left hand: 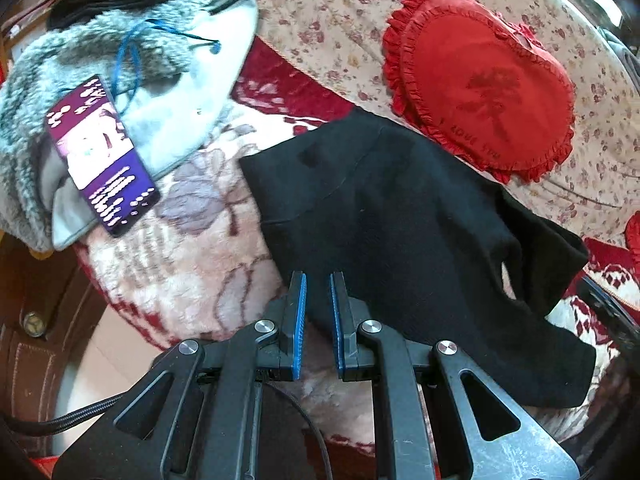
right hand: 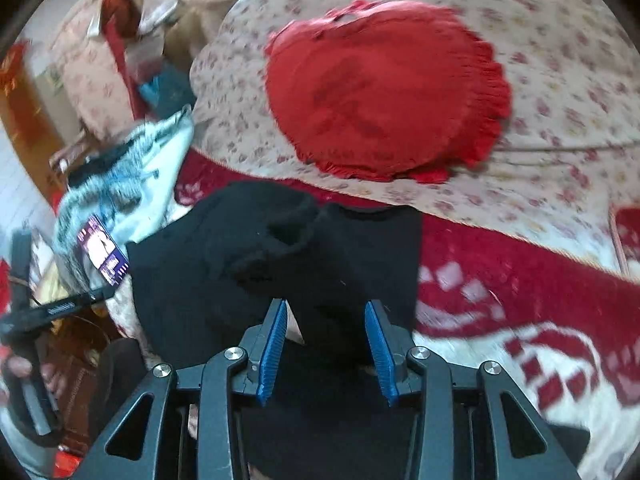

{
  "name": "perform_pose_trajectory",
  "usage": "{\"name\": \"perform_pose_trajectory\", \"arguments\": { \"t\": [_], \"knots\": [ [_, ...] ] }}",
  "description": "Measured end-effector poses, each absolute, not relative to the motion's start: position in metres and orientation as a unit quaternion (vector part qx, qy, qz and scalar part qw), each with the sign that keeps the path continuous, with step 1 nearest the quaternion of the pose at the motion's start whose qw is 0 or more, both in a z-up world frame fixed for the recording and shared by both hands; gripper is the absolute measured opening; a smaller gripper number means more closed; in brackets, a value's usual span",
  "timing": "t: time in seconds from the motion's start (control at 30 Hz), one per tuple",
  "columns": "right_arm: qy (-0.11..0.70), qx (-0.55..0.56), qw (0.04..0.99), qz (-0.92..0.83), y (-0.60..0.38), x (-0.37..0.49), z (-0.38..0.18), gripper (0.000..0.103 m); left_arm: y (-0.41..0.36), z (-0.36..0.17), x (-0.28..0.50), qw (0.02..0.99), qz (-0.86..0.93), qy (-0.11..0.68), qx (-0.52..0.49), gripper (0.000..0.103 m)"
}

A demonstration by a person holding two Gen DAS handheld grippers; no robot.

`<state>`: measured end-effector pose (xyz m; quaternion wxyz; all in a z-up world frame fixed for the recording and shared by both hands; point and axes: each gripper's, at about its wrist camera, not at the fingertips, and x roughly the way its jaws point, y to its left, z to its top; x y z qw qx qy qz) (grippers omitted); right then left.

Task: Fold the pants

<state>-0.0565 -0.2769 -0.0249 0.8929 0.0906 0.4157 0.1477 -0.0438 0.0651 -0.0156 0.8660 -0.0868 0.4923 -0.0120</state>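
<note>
The black pants (left hand: 400, 220) lie partly folded on a red and white patterned blanket (left hand: 192, 264). In the left wrist view my left gripper (left hand: 318, 280) sits at their near left edge, its blue pads (left hand: 299, 300) almost together with black cloth pinched between the tips. In the right wrist view my right gripper (right hand: 326, 304) stands open over the pants (right hand: 248, 264). Black cloth lies between and under its blue pads (right hand: 274, 344), which do not press on it. The fabric bunches into a loose fold just beyond the fingertips.
A red frilled heart-shaped cushion (left hand: 484, 84) rests on the floral sheet (left hand: 328, 12) behind the pants. A grey fluffy garment (left hand: 80, 64) with a purple tag (left hand: 100, 152) lies at the left. Brown wooden furniture (left hand: 28, 320) stands below the blanket's left edge.
</note>
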Motion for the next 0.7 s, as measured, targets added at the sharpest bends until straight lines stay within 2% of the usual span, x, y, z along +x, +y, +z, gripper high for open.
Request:
{"name": "perform_pose_trajectory", "arguments": {
  "t": [0.13,0.2,0.27,0.47,0.57,0.7],
  "knots": [
    [0.416,0.092,0.893,0.143,-0.274,-0.034,-0.036,0.036,0.048,-0.027,-0.028,0.862,-0.02,0.5,-0.078,0.009],
    [0.412,0.127,0.891,0.142,-0.282,-0.026,-0.039,0.015,0.04,-0.036,-0.019,0.857,-0.024,0.509,-0.074,0.009],
    [0.399,0.137,0.897,0.129,-0.29,-0.023,-0.033,0.011,0.033,-0.042,-0.013,0.855,-0.025,0.514,-0.069,0.009],
    [0.361,0.122,0.924,0.038,-0.33,-0.013,-0.005,0.009,0.024,-0.063,0.001,0.848,-0.022,0.526,-0.056,0.009],
    [0.38,0.136,0.915,0.015,-0.345,-0.005,-0.022,0.009,0.022,-0.066,0.001,0.853,-0.02,0.519,-0.048,0.015],
    [0.424,0.171,0.89,-0.002,-0.357,0.002,-0.067,0.009,0.025,-0.067,0.003,0.852,-0.024,0.52,-0.048,0.016]
  ]
}}
